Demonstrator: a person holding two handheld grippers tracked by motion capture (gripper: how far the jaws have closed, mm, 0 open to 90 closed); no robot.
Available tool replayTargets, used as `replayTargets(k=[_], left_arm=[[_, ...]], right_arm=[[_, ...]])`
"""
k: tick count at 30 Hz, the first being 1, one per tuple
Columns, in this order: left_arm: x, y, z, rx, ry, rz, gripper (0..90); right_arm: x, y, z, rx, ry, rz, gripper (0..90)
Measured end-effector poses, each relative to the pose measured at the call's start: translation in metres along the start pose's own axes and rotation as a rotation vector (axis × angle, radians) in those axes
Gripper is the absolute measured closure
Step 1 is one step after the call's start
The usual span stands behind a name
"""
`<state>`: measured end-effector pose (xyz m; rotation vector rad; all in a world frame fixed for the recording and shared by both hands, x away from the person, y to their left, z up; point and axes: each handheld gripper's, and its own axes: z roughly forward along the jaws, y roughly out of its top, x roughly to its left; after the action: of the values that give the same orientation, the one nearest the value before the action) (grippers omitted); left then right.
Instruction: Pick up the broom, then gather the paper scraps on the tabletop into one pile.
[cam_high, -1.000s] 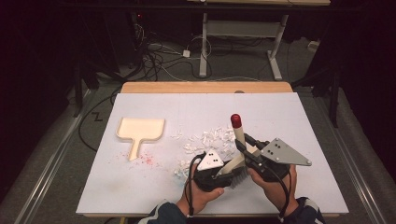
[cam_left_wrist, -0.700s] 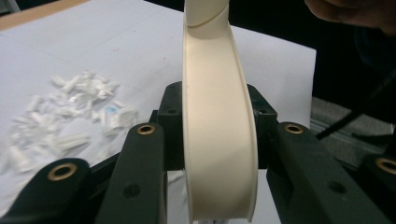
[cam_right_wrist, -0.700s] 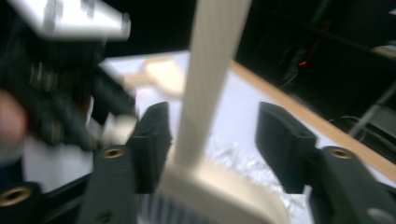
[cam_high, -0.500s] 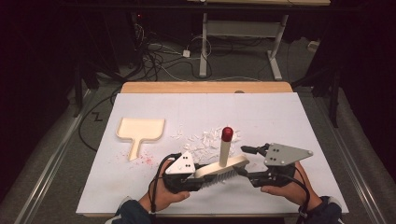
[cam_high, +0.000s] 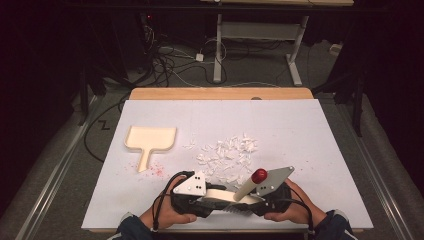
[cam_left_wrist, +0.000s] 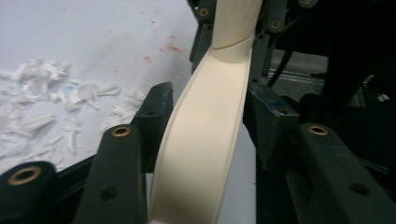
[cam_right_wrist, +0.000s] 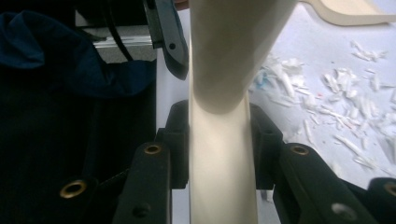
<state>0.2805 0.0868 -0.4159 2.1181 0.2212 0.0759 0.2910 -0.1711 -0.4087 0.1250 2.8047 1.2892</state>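
I have a cream brush (cam_high: 227, 197) gripped from both ends, low over the near edge of the white table (cam_high: 320, 130). My left gripper (cam_high: 197, 202) is clamped on its curved back, jaws narrowed against both sides of it, as the left gripper view (cam_left_wrist: 205, 140) shows plainly. My right gripper (cam_high: 260, 202) is closed the same way on the other end; in the right gripper view the cream body (cam_right_wrist: 219, 140) sits squeezed between the two pads. The handle with its red knob (cam_high: 259, 175) sticks up and away from me, tilted to the right.

The work in hand looks like sweeping. A scatter of white paper scraps (cam_high: 227, 152) lies just beyond the brush, and the cream dustpan (cam_high: 150, 140) rests well apart to the left, mouth facing away from me, with a faint dusting of red specks (cam_high: 157, 170) near its handle.

To do this step well, I judge that one gripper should keep the brush while the other frees itself for the dustpan. A hold on the handle would probably give better reach than this grip on the body. The bristles, which seem to point down at the table, should meet the surface flat. Short strokes seem wise, since such light scraps will likely flick away if I push fast.
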Motion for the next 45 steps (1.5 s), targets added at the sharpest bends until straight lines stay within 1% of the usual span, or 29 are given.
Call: replayTargets(k=[1,2,3,4,5,6,8,9,11,13,14,15,16,17,19,20,21,22,24,25,26,27,30,31,33,38,39,41,45], left_arm=[[0.000,0.000,-0.002,-0.009,0.038,0.002,48.3],[0.000,0.001,-0.005,-0.009,0.087,0.004,41.8],[0.000,0.000,-0.009,0.003,0.142,0.006,37.7],[0.001,0.000,-0.014,0.002,0.189,0.006,31.0],[0.001,-0.003,-0.019,-0.009,0.221,0.000,24.5],[0.002,-0.006,-0.025,-0.016,0.260,-0.007,22.3],[0.004,-0.013,-0.036,-0.013,0.358,-0.012,18.7],[0.005,-0.019,-0.043,-0.017,0.393,-0.025,18.0],[0.006,-0.032,-0.055,-0.032,0.453,-0.052,17.9],[0.007,-0.046,-0.065,-0.034,0.522,-0.075,17.9],[0.008,-0.054,-0.070,-0.035,0.544,-0.094,17.9],[0.008,-0.061,-0.073,-0.022,0.574,-0.099,17.9],[0.008,-0.061,-0.073,-0.022,0.574,-0.099,17.9],[0.008,-0.076,-0.078,0.011,0.617,-0.133,17.9],[0.006,-0.088,-0.083,0.024,0.634,-0.154,17.9],[0.005,-0.093,-0.085,0.033,0.651,-0.152,17.9],[0.003,-0.098,-0.086,0.036,0.654,-0.159,17.9],[0.001,-0.102,-0.087,0.040,0.647,-0.179,17.9],[-0.003,-0.109,-0.087,0.064,0.661,-0.184,17.9],[-0.003,-0.109,-0.087,0.064,0.661,-0.184,17.9],[-0.006,-0.114,-0.087,0.085,0.660,-0.188,17.9],[-0.008,-0.116,-0.087,0.086,0.656,-0.196,17.9],[-0.009,-0.119,-0.085,0.097,0.650,-0.199,17.8],[-0.011,-0.121,-0.084,0.113,0.650,-0.192,17.8],[-0.011,-0.121,-0.083,0.119,0.653,-0.186,17.8],[-0.010,-0.122,-0.082,0.119,0.643,-0.193,17.7],[-0.010,-0.122,-0.082,0.119,0.643,-0.193,17.7],[-0.010,-0.122,-0.082,0.119,0.643,-0.194,17.7],[-0.010,-0.124,-0.083,0.121,0.649,-0.209,17.7]], right_arm=[[-0.001,0.000,-0.001,0.001,-0.005,-0.001,67.9],[-0.002,0.001,-0.003,0.006,-0.011,0.000,67.9],[-0.003,0.000,-0.005,0.001,-0.023,0.008,67.9],[-0.005,0.000,-0.008,-0.004,-0.037,0.023,67.9],[-0.006,0.000,-0.012,-0.006,-0.058,0.031,67.9],[-0.008,0.000,-0.015,-0.010,-0.083,0.040,67.8],[-0.011,-0.001,-0.023,-0.015,-0.131,0.063,67.8],[-0.013,-0.001,-0.027,-0.018,-0.158,0.073,67.8],[-0.018,-0.003,-0.035,-0.031,-0.202,0.108,67.8],[-0.022,-0.004,-0.042,-0.037,-0.251,0.127,67.8],[-0.025,-0.005,-0.045,-0.046,-0.269,0.144,67.7],[-0.027,-0.006,-0.048,-0.054,-0.275,0.154,67.7],[-0.029,-0.007,-0.051,-0.063,-0.287,0.172,67.7],[-0.031,-0.007,-0.054,-0.066,-0.305,0.182,67.7],[-0.034,-0.009,-0.058,-0.066,-0.339,0.198,67.7],[-0.036,-0.010,-0.060,-0.065,-0.354,0.207,67.7],[-0.037,-0.011,-0.062,-0.064,-0.369,0.214,67.7],[-0.038,-0.012,-0.064,-0.067,-0.379,0.226,67.7],[-0.039,-0.014,-0.067,-0.058,-0.402,0.231,67.8],[-0.040,-0.015,-0.069,-0.056,-0.418,0.240,67.7],[-0.040,-0.016,-0.071,-0.055,-0.433,0.243,67.7],[-0.041,-0.016,-0.072,-0.051,-0.446,0.245,67.7],[-0.044,-0.019,-0.076,-0.045,-0.483,0.258,67.7],[-0.046,-0.021,-0.077,-0.043,-0.496,0.260,67.7],[-0.048,-0.022,-0.078,-0.043,-0.513,0.273,67.7],[-0.055,-0.025,-0.081,-0.041,-0.557,0.296,67.8],[-0.057,-0.026,-0.082,-0.034,-0.566,0.295,67.8],[-0.061,-0.028,-0.082,-0.011,-0.603,0.301,67.7],[-0.074,-0.031,-0.083,-0.001,-0.638,0.324,67.7]])
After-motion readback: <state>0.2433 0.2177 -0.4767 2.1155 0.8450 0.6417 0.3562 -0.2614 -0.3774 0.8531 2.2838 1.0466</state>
